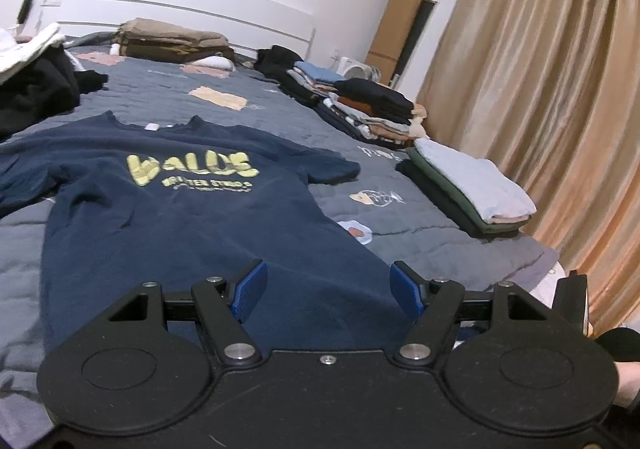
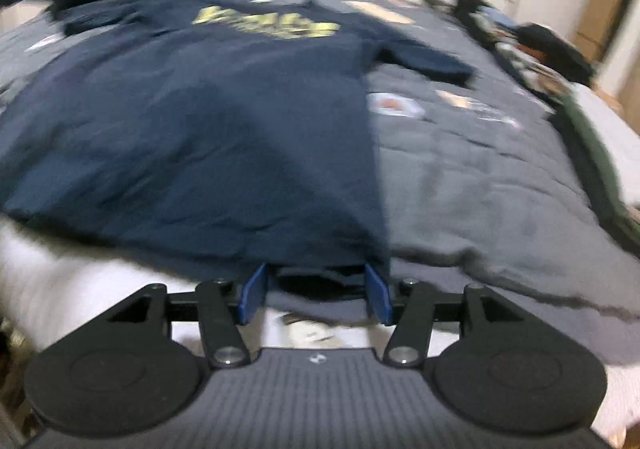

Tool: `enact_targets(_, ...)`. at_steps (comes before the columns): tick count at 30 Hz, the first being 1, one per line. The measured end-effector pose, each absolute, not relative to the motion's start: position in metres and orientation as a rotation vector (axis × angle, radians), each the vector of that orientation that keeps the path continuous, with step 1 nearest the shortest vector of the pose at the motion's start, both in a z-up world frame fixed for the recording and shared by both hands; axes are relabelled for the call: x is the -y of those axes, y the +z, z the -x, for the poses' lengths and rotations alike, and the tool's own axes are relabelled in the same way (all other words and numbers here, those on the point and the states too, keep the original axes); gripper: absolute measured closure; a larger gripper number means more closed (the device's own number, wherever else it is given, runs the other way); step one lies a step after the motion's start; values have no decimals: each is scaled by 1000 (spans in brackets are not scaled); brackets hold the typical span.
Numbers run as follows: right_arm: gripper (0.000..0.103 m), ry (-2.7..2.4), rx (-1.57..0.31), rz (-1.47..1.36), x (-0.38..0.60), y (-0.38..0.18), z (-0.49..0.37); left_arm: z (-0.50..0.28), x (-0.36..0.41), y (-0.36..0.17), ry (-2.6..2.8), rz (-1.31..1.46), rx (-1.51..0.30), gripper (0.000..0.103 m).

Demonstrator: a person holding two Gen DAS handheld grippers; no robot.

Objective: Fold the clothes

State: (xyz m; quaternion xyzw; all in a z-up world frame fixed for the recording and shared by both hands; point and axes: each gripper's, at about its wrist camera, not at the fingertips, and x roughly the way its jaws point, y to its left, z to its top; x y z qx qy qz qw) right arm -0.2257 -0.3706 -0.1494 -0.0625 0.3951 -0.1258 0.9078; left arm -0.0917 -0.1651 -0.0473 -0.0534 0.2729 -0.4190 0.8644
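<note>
Quilt (image 1: 280,117) under navy T-shirt (image 1: 180,217); curtain (image 1: 540,89) alongside; both tools (image 1: 325,291) (image 2: 316,293) released.

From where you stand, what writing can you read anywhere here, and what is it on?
"BALUE", roughly: big yellow letters on the navy T-shirt; first letter uncertain.
Smaller yellow line beneath: too blurred to read surely.
White scribble on the grey quilt: illegible.
In the right wrist view the T-shirt print is motion-blurred, unreadable.
</note>
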Motion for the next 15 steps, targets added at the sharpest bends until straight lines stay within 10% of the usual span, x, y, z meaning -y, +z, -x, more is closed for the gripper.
enact_targets(15,56,-357,-733,-57,389,-132,225,126,121,-66,-768,-186,-582,36)
